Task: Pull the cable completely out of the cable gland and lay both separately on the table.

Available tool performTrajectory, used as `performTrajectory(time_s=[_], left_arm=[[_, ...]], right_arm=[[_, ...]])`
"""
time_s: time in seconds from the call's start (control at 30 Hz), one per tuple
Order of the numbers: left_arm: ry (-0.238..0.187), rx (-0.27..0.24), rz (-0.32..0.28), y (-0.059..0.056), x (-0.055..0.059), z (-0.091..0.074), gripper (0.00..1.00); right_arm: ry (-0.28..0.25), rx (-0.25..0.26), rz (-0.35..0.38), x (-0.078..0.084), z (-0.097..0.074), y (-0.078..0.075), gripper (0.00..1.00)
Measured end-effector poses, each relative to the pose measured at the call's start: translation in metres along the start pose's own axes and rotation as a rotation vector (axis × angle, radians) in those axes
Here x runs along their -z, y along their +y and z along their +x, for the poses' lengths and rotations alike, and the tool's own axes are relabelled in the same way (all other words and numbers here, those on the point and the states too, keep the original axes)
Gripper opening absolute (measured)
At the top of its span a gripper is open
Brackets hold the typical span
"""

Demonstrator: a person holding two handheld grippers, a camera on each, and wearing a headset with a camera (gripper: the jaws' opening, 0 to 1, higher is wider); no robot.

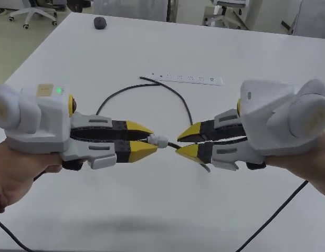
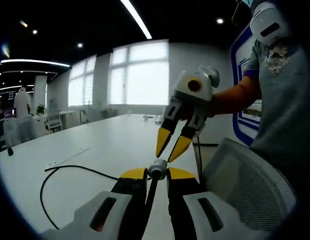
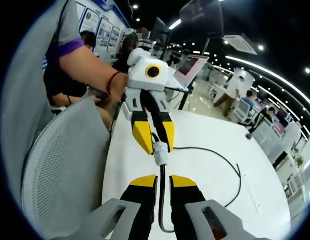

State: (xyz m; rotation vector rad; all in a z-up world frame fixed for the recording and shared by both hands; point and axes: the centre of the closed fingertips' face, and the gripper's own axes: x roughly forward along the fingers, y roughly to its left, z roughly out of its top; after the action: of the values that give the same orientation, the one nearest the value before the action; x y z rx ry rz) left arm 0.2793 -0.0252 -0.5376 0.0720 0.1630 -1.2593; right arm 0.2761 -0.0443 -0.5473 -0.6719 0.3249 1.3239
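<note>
White table (image 1: 151, 52): plain surface, spans the head view. White power strip (image 1: 188, 79): lies flat on the table at 12 o'clock from frame centre, long side running across. Small dark rounded item (image 1: 100, 22): on the table at 11 o'clock, near the far edge, well apart from the strip; type not determinable. Office chair (image 1: 31, 11): on the floor beyond the table corner at 10 o'clock. Left gripper view: grey mesh chair back (image 2: 250, 180) at 4 o'clock; bright windows (image 2: 139, 75) at 12 o'clock; ceiling light strip (image 2: 135, 19) above them.

Table (image 1: 151, 47) matt white; cable gland (image 1: 159, 140) seemingly pale plastic; cable (image 1: 178, 97) smooth black.
</note>
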Motion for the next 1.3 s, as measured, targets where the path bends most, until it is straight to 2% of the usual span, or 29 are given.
performTrajectory(time_s=[0.3,0.47,0.53,0.73,1.0,1.3], left_arm=[[0.013,-0.004,0.011,-0.001,0.004,0.002,0.16],[0.025,-0.005,0.021,-0.001,0.007,0.001,0.15],[0.032,-0.011,0.023,0.001,0.009,0.0,0.15],[0.041,-0.019,0.019,0.003,0.013,-0.006,0.15],[0.075,-0.015,0.025,0.004,0.023,-0.009,0.15],[0.093,-0.03,0.017,0.01,0.031,-0.018,0.15]], right_arm=[[0.074,-0.009,-0.026,0.004,0.013,0.004,0.0],[0.083,-0.01,-0.057,0.005,0.014,0.005,0.0],[0.105,-0.006,-0.067,0.009,0.014,0.004,0.0],[0.127,-0.011,-0.083,0.022,0.01,0.001,0.0],[0.162,-0.025,-0.103,0.033,0.007,0.004,0.0],[0.211,-0.028,-0.075,0.057,-0.001,0.0,0.0]])
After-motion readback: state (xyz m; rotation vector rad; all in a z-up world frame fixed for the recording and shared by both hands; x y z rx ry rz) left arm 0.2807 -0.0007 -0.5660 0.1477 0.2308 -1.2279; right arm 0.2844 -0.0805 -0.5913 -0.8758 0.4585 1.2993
